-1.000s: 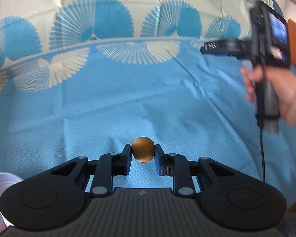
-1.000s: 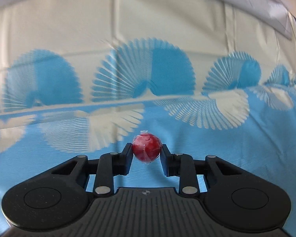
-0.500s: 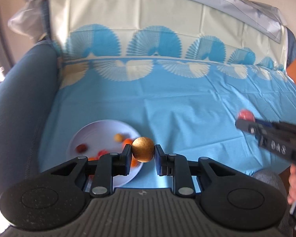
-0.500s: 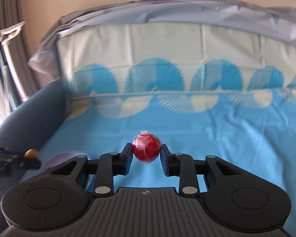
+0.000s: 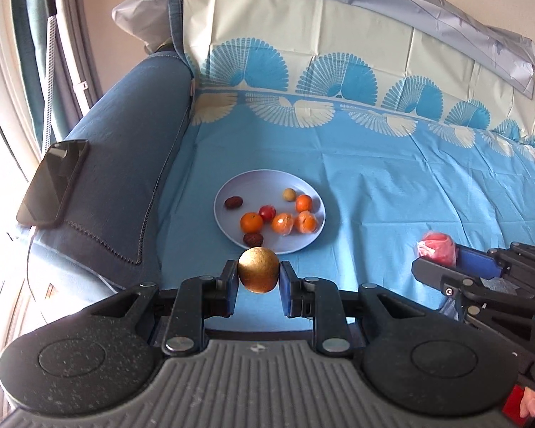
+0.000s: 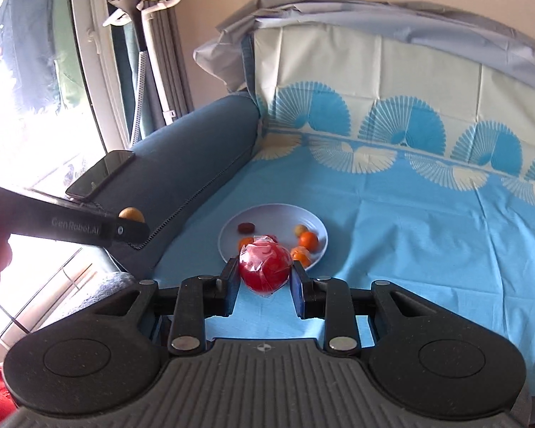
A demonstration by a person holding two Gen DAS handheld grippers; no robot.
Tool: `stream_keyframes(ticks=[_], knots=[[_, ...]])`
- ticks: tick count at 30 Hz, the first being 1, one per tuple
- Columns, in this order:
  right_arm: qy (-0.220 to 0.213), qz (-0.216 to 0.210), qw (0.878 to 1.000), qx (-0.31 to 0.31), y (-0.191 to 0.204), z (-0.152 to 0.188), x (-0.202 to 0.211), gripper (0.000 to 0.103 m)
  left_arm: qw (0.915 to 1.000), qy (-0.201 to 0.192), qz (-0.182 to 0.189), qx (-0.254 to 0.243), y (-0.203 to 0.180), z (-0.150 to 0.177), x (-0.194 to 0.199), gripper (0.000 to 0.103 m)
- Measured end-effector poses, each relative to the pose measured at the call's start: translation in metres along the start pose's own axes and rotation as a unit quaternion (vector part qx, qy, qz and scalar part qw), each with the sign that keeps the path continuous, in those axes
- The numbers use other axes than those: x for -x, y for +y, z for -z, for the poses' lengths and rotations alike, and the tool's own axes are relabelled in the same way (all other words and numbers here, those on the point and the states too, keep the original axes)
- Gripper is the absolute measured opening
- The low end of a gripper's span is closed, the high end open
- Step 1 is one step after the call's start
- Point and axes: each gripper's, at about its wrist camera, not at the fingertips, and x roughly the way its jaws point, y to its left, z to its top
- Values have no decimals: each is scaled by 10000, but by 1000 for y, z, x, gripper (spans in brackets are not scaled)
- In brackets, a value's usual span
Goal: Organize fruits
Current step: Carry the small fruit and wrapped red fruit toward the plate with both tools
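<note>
Your left gripper [image 5: 259, 281] is pinching a round golden-brown fruit [image 5: 259, 274] between its two pads, held in the air just short of the near rim of the pale lilac round plate [image 5: 232, 187]. Your right gripper [image 6: 265, 281] is clamped on a red round fruit in clear plastic wrap [image 6: 265, 266], also raised on the near side of that plate, to the right of your left gripper.

The plate lies on the light blue fan-patterned cloth [image 5: 392, 192]. On the plate sit several small orange citrus fruits [image 5: 251, 222], a small red fruit [image 5: 267, 212], two dark brown dates [image 5: 234, 202] and a small tan round fruit [image 5: 289, 194]. Left of the plate runs the dark blue padded sofa armrest [image 5: 125, 164], with a black smartphone [image 5: 53, 182] lying on top.
</note>
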Motion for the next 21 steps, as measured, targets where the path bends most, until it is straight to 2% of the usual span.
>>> stream_keyframes(ticks=[8, 21], knots=[[-122, 32, 9992, 367, 23, 7, 24, 32, 9997, -159, 26, 159, 7, 16, 21, 26], [-148, 86, 9990, 418, 23, 8, 27, 32, 9998, -157, 57, 124, 0, 17, 20, 26]])
